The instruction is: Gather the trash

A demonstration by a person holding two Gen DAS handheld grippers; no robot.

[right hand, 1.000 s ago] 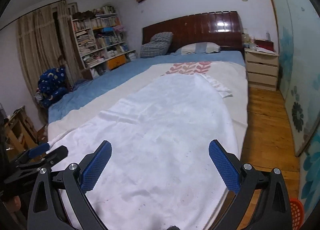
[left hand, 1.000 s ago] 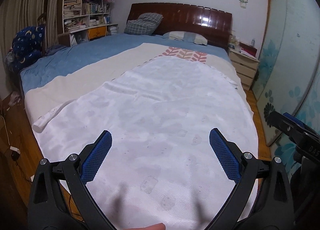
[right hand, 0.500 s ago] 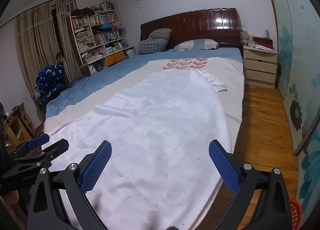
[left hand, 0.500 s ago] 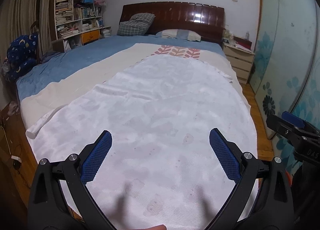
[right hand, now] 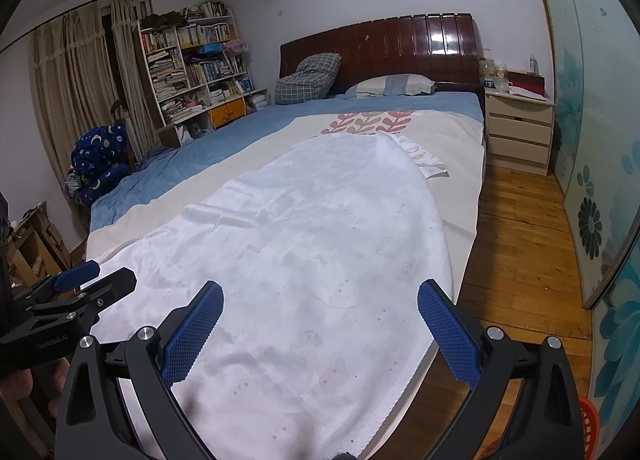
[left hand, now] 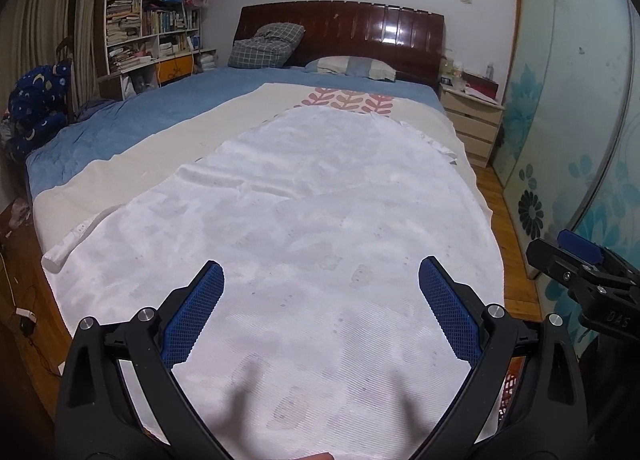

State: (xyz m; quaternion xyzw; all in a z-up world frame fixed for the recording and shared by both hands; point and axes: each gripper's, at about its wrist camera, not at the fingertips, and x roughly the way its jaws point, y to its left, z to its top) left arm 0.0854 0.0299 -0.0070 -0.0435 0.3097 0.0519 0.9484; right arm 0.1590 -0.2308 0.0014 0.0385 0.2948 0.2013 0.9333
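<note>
My left gripper is open and empty, held above the foot of a bed covered by a white sheet. My right gripper is open and empty too, over the same sheet near the bed's right edge. Each gripper shows in the other's view: the right one at the right edge of the left wrist view, the left one at the left edge of the right wrist view. A red mesh basket stands on the floor at the lower right. No trash shows on the sheet.
The bed has a dark wooden headboard, pillows and a blue quilt. A nightstand stands to its right, with wooden floor and a floral sliding door beside it. A bookshelf stands at the left.
Both grippers have risen and tilted slightly, so the headboard and wall sit lower in view. Both stay open and empty.
</note>
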